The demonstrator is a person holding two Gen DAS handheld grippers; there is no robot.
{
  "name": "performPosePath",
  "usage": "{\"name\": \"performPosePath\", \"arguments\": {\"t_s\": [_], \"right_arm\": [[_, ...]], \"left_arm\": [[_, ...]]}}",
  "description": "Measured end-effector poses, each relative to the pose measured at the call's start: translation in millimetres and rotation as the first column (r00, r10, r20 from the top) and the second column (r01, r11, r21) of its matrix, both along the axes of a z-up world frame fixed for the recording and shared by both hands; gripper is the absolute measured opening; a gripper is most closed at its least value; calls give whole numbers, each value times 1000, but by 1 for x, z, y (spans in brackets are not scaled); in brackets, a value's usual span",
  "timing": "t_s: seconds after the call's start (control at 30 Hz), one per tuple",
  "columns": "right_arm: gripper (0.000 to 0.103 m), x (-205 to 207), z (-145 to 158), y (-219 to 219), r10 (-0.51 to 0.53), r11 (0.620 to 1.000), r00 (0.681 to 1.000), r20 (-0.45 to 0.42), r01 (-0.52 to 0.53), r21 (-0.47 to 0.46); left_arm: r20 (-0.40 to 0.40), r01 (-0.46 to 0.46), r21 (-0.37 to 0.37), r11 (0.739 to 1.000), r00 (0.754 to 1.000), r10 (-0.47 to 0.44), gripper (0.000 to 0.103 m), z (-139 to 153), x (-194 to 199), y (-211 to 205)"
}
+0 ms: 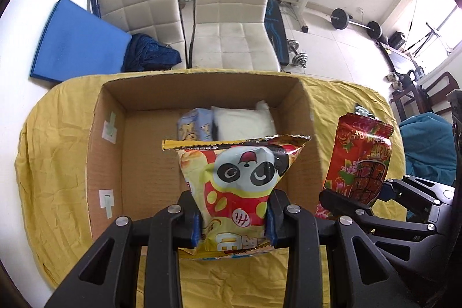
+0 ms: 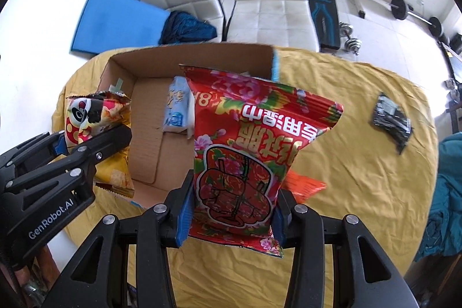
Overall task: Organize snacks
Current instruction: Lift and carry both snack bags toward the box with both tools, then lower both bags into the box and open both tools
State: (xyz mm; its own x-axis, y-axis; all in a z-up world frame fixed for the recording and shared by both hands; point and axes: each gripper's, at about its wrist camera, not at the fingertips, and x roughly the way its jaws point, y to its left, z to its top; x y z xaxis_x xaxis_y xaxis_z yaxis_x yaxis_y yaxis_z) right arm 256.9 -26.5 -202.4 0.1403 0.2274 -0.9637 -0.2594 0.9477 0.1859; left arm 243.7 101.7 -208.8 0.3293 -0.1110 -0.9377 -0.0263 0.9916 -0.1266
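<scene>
My left gripper [image 1: 234,224] is shut on a yellow and red panda snack bag [image 1: 239,178], held upright over the near edge of an open cardboard box [image 1: 150,163]. Inside the box lie a light blue snack pack [image 1: 192,124] and a white packet [image 1: 244,123]. My right gripper [image 2: 231,218] is shut on a red floral snack bag [image 2: 248,152], held above the box's near right corner. The left gripper [image 2: 86,146] and its panda bag [image 2: 86,117] show at the left of the right wrist view; the right gripper [image 1: 372,198] with the red bag [image 1: 361,158] shows at the right of the left one.
The box [image 2: 147,117] stands on a table under a wrinkled yellow cloth [image 2: 361,178]. A black packet [image 2: 391,120] lies at the cloth's right and an orange packet [image 2: 306,184] peeks from behind the red bag. Two white chairs [image 1: 234,19] stand beyond the table.
</scene>
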Motion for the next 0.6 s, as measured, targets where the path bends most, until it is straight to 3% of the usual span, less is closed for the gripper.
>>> {"name": "performPosePath", "arguments": {"t_s": [0.23,0.43,0.6], "right_arm": [[46,27,-69,43,23,1000,990,-140,-24,-1],[46,38,-132,62,18,998,969,-244,-32,-53],[46,41,-167,70,12,995,953,-303,-43,-94]], "left_arm": [[-96,-11,13,1000,995,12,30,-46,26,44],[-209,-35,18,999,977,38,30,-99,56,82],[-272,-32,22,999,962,37,30,-135,84,99]]}}
